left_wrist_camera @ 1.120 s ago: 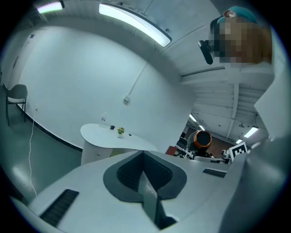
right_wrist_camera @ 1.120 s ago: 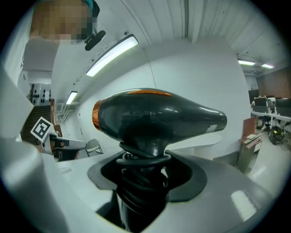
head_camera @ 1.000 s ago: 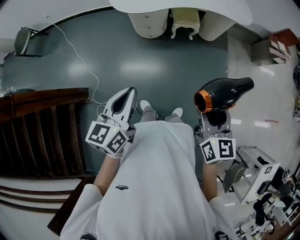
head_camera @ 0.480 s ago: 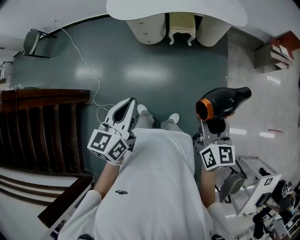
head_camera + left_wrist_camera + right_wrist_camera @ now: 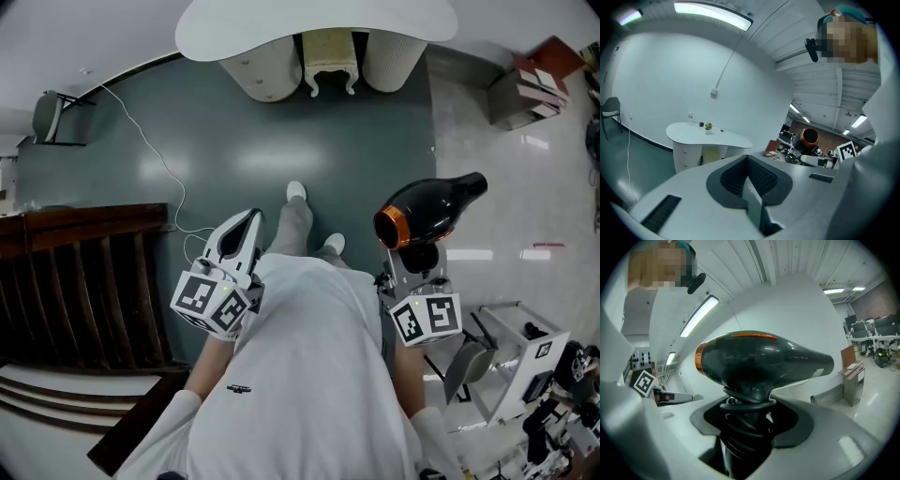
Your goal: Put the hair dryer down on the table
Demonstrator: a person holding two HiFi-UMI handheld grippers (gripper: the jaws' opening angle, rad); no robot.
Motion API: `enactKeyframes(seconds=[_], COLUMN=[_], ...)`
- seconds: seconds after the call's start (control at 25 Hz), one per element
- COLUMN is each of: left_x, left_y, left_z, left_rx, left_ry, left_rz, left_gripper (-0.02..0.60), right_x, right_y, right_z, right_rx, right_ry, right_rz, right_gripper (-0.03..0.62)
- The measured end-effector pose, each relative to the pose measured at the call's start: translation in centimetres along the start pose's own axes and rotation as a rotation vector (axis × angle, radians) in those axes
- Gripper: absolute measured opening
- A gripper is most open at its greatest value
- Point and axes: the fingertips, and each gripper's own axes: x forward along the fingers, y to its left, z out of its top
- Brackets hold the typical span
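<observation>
Table [image 5: 314,26] nearer than before, hair dryer [image 5: 428,208] upright above right hand-held gripper [image 5: 418,261], jaws clamping it.

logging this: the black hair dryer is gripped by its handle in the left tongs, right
Wrong side: the black hair dryer is gripped by its handle in the right tongs, as the right gripper view shows.

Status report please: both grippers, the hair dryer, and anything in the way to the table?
Left gripper shut, empty. Right gripper shut on hair dryer handle, held in air. White table ahead across the floor; nothing seen between.
</observation>
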Motion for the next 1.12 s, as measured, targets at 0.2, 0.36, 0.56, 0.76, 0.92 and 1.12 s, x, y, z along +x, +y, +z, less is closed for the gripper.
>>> enactKeyframes(seconds=[0.2,0.36,0.56,0.76,0.92,1.12], left_x=[5.6,8.5,11.8,14.8,16.9,18.8], left_y=[-0.7,-0.4,1.4,6.1,8.4,12.1], left_z=[1.3,2.4,5.4,8.6,11.5,13.7], left_rx=[0.011,0.022,-0.001,-0.047,-0.058,-0.078], left_ry=[0.020,0.030,-0.010,-0.036,-0.058,-0.063], left_rz=[-0.081,-0.135,-0.142,-0.119,-0.129,-0.133], left_gripper=[0.002,0.001,0.002,0.002,0.001,0.002], right_x=[2.0,3.5,6.9,12.3,16.6,21.9], right_y=[-2.6,-3.2,-4.5,-4.6,-4.1,-3.0], right_z=[1.7,3.3,5.2,7.3,9.4,10.3], right_rx=[0.008,0.000,-0.006,-0.027,-0.034,-0.043], right_ry=[-0.019,-0.042,-0.036,-0.031,-0.038,-0.028], right_rz=[-0.042,-0.075,-0.092,-0.099,-0.088,-0.075], right_gripper=[0.278,0.278,0.278,0.278,0.278,0.278])
